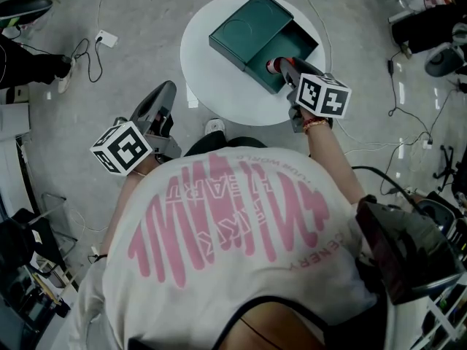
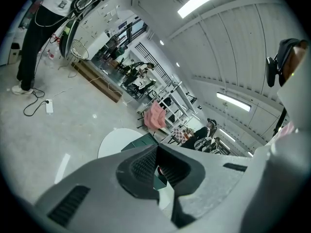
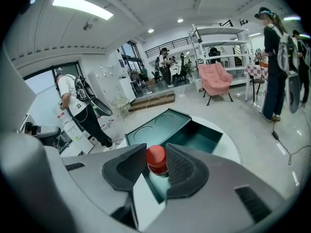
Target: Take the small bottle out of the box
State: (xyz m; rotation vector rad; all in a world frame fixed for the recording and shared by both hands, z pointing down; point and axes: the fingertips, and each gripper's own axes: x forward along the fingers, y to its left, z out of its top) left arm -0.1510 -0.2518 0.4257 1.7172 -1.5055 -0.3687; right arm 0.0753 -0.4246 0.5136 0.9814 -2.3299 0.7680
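Round and white, the surface (image 1: 211,97) stands on a grey floor and carries an open green box (image 1: 298,41). The right tongs (image 3: 156,155) are clamped on the red cap of the small bottle (image 3: 157,161), which hangs over the box's near corner. The left tongs (image 2: 158,147) are closed on nothing, held well away from the box. The bottle looks light and rigid (its smooth cap could slip), so a firm, level pinch there, or just under it, seems wise.
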